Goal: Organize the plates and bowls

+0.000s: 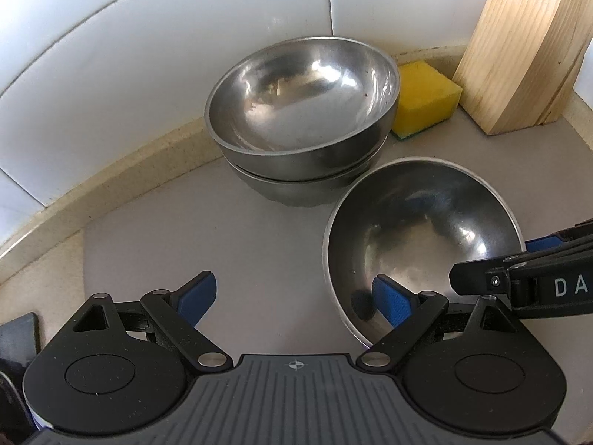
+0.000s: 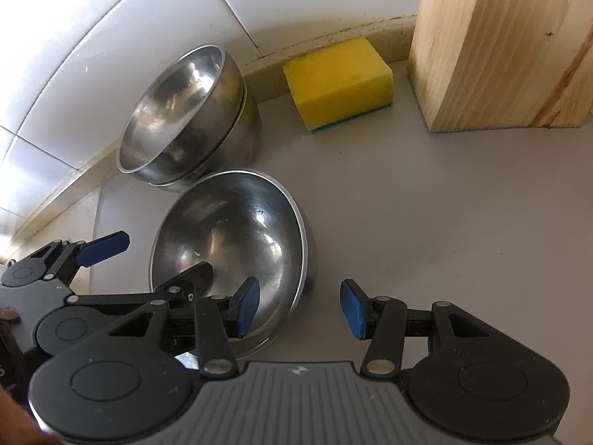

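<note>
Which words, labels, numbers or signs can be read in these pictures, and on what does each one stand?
"DA": white letters on the black body of the right tongs, cut off by the picture's edge.
No readable text on the bowls, the sponge or the wooden block.

Left gripper (image 1: 296, 296) jaws spread wide, right gripper (image 2: 300, 306) jaws parted, both angled downward

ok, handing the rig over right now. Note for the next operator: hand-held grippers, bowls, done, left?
Left hand-held gripper: open wide, straddles the loose bowl at its rim, one pad inside.
Right hand-held gripper: open, straddles the opposite rim; no grip yet.
Stack: two steel bowls nested by the tiled wall, next to the sponge.
Done: two bowls stacked.
Left: grip the loose bowl, likely set it on the stack. No plates in view.
</note>
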The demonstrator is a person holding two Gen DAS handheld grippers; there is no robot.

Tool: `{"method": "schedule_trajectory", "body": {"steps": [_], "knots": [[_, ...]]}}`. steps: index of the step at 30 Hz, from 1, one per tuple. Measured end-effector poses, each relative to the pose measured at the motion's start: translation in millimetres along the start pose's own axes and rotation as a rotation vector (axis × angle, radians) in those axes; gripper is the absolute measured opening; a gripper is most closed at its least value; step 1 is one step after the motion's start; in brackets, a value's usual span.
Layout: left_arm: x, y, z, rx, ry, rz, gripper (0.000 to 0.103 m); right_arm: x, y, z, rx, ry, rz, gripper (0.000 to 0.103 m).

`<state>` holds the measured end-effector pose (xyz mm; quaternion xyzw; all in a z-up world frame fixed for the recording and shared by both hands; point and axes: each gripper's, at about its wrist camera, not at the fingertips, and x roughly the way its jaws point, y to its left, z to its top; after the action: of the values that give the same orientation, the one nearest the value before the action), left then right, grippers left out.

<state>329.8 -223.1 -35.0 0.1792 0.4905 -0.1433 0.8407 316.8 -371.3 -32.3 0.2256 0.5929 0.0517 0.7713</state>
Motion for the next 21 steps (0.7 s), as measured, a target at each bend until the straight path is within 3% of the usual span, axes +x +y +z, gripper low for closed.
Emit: {"method": "schedule_trajectory", "body": {"steps": [5,11,15,21], "knots": [[4.7,-0.5,1.9,0.000,0.001,-0.009,0.089,3.7,-0.3,0.0,-0.001,-0.001,0.006,0.028],[8.0,-4.3,1.4,0.022,-0.004,-0.028,0.088,9.4,-3.2,0.6,0.004,0.010,0.044,0.004],[9.4,-4.1,3.8,0.018,-0.002,-0.052,0.085,10.6,-6.6,1.0,0.019,0.013,0.066,0.002],[8.3,-8.3,6.3,0.022,-0.008,-0.095,0.069,9.9,-7.6,0.2,0.025,0.012,0.072,0.002]]}}
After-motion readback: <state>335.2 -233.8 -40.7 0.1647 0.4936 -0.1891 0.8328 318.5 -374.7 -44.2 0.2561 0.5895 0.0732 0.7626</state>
